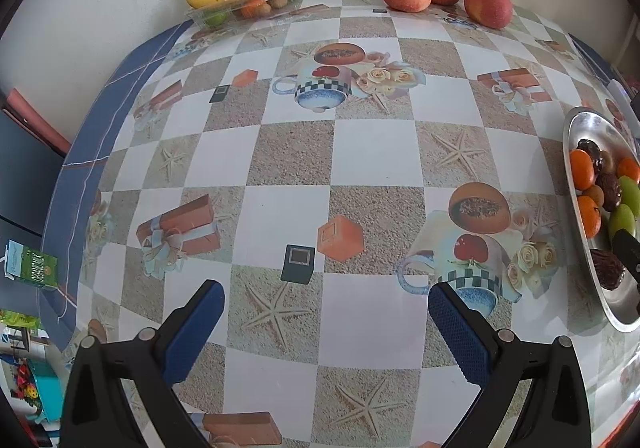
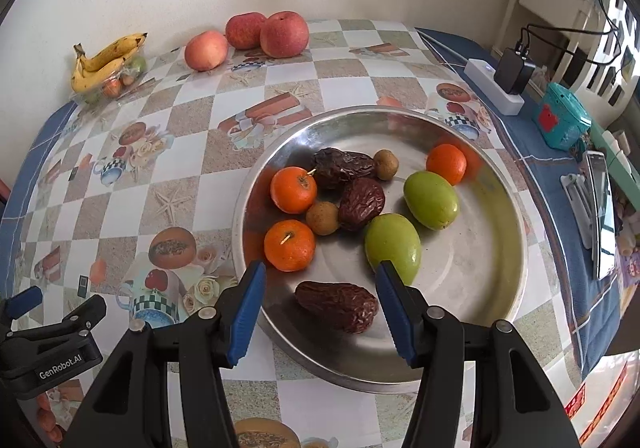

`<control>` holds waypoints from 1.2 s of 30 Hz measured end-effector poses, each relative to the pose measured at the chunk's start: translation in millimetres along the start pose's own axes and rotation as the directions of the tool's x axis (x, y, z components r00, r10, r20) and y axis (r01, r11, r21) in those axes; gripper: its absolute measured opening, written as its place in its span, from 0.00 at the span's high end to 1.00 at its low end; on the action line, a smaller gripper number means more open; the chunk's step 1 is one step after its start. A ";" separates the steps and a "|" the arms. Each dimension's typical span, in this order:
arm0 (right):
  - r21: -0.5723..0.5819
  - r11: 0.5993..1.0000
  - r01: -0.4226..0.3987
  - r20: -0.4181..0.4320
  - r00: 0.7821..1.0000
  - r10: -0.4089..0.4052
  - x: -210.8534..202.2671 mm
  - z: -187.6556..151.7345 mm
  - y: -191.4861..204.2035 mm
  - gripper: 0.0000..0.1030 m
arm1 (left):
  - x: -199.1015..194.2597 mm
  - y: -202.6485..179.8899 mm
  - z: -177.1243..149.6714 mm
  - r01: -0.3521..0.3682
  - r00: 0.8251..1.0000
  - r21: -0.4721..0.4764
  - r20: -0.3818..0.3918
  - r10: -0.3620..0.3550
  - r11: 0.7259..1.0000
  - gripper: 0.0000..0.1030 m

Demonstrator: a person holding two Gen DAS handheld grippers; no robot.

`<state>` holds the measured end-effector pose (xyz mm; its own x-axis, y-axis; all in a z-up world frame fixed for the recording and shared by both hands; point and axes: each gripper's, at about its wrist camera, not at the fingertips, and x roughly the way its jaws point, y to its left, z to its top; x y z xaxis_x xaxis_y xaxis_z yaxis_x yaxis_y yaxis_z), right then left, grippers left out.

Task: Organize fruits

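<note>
The right gripper (image 2: 320,308), fingers spread, straddles a date (image 2: 337,306); the slick metal plate (image 2: 500,288) may let it skid. The left gripper (image 1: 326,332) also gapes.

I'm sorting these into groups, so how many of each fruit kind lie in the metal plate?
In the metal plate:
Small oranges: 3
Dark wrinkled dates: 3
Green fruits: 2
Small brown round fruits: 2
Total: 10

Soft daylight, sharp focus, fisheye-bent edges, dark corners
</note>
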<state>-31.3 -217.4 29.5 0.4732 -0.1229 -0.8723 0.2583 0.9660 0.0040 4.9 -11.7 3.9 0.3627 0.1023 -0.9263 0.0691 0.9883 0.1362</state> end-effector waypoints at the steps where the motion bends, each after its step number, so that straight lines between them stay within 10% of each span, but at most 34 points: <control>1: -0.007 1.000 0.000 -0.001 1.000 0.000 0.1 -0.1 1.6 0.43 | -0.6 0.2 0.2 0.000 1.000 -0.002 0.002 0.000 1.000 0.00; 36: -0.016 1.000 0.000 -0.022 1.000 -0.001 3.9 -1.5 4.1 0.43 | 0.2 4.5 1.1 -0.005 1.000 -0.037 -0.014 0.005 0.999 0.00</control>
<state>-29.6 -213.6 25.4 0.4542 -0.1184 -0.8830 0.2452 0.9695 -0.0038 6.3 -7.4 4.7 0.3501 0.1086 -0.9304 0.0325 0.9912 0.1280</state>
